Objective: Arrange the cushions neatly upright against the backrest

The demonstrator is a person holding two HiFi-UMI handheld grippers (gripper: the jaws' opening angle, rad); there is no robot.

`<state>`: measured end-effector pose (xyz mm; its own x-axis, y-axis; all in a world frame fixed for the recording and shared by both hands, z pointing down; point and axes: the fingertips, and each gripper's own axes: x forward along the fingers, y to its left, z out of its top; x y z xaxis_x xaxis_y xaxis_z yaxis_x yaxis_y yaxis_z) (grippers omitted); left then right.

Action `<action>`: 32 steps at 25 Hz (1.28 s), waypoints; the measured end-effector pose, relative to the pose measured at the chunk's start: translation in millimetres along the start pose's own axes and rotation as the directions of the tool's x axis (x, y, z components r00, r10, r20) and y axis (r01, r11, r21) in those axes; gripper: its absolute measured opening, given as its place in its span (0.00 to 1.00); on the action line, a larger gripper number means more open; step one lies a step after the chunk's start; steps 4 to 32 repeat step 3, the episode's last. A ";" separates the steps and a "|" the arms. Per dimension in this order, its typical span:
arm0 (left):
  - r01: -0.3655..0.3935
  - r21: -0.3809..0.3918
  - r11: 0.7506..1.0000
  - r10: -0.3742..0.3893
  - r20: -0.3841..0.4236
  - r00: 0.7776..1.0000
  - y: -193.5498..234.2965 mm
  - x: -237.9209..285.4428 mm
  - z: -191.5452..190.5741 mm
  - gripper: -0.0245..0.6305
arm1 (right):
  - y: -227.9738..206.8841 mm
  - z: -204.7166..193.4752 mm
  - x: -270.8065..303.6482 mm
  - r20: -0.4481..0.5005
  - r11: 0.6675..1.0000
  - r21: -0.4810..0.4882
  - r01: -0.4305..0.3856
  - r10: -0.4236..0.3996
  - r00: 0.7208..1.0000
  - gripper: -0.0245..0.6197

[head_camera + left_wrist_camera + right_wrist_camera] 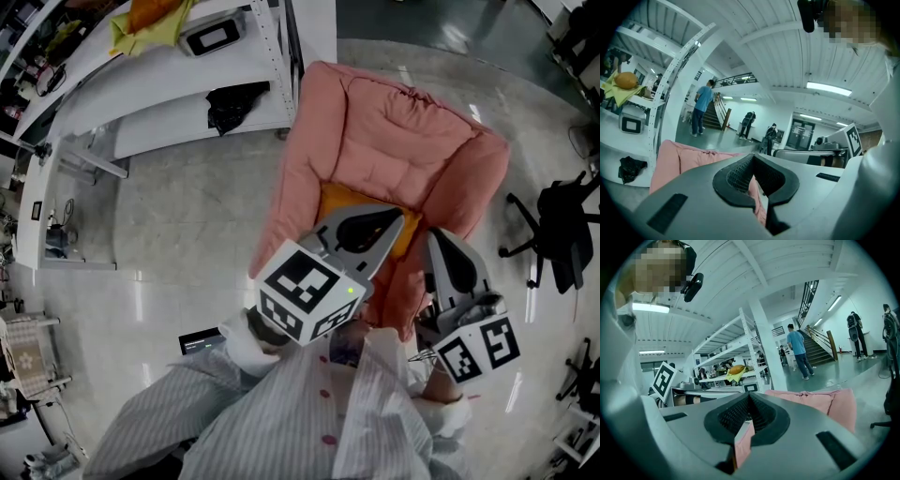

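1. The left gripper [380, 225] and right gripper [442, 251] hover above the padded pink fabric armchair [394, 131], both with jaws pressed together and empty; going down like this would likely just shove the cushion.
2. The flat orange cushion [339, 199] lies on the seat, partly hidden by the left gripper. Pinched at one corner, it could flop over.

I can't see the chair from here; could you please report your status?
Left gripper shut, right gripper shut, both empty. Orange cushion lying on armchair seat, partly hidden by grippers. Nothing seen blocking.
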<state>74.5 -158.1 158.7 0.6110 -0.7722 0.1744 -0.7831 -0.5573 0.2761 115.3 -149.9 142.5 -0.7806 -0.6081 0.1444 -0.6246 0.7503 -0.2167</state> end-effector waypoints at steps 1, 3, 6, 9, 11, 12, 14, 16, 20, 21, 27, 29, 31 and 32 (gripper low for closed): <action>0.000 0.001 1.000 0.000 -0.001 1.000 -0.2 0.3 -0.4 0.05 | 0.1 -0.1 -0.2 0.000 1.000 0.000 -0.001 0.001 1.000 0.06; 0.001 0.003 1.000 -0.001 -0.004 1.000 -0.2 0.8 -1.2 0.05 | 0.3 -0.3 -0.3 0.001 1.000 0.000 -0.002 0.002 1.000 0.06; 0.001 0.003 1.000 -0.001 -0.004 1.000 -0.2 0.8 -1.2 0.05 | 0.3 -0.3 -0.3 0.001 1.000 0.000 -0.002 0.002 1.000 0.06; 0.001 0.003 1.000 -0.001 -0.004 1.000 -0.2 0.8 -1.2 0.05 | 0.3 -0.3 -0.3 0.001 1.000 0.000 -0.002 0.002 1.000 0.06; 0.001 0.003 1.000 -0.001 -0.004 1.000 -0.2 0.8 -1.2 0.05 | 0.3 -0.3 -0.3 0.001 1.000 0.000 -0.002 0.002 1.000 0.06; 0.001 0.003 1.000 -0.001 -0.004 1.000 -0.2 0.8 -1.2 0.05 | 0.3 -0.3 -0.3 0.001 1.000 0.000 -0.002 0.002 1.000 0.06; 0.001 0.003 1.000 -0.001 -0.004 1.000 -0.2 0.8 -1.2 0.05 | 0.3 -0.3 -0.3 0.001 1.000 0.000 -0.002 0.002 1.000 0.06; 0.001 0.003 1.000 -0.001 -0.004 1.000 -0.2 0.8 -1.2 0.05 | 0.3 -0.3 -0.3 0.001 1.000 0.000 -0.002 0.002 1.000 0.06; 0.001 0.003 1.000 -0.001 -0.004 1.000 -0.2 0.8 -1.2 0.05 | 0.3 -0.3 -0.3 0.001 1.000 0.000 -0.002 0.002 1.000 0.06; 0.001 0.003 1.000 -0.001 -0.004 1.000 -0.2 0.8 -1.2 0.05 | 0.3 -0.3 -0.3 0.001 1.000 0.000 -0.002 0.002 1.000 0.06; 0.001 0.003 1.000 -0.001 -0.004 1.000 -0.2 0.8 -1.2 0.05 | 0.3 -0.3 -0.3 0.001 1.000 0.000 -0.002 0.002 1.000 0.06; 0.001 0.003 1.000 -0.001 -0.004 1.000 -0.2 0.8 -1.2 0.05 | 0.3 -0.3 -0.3 0.001 1.000 0.000 -0.002 0.002 1.000 0.06; 0.001 0.003 1.000 -0.001 -0.004 1.000 -0.2 0.8 -1.2 0.05 | 0.3 -0.3 -0.3 0.001 1.000 0.000 -0.002 0.002 1.000 0.06; 0.001 0.003 1.000 -0.001 -0.004 1.000 -0.2 0.8 -1.2 0.05 | 0.3 -0.3 -0.3 0.001 1.000 0.000 -0.002 0.002 1.000 0.06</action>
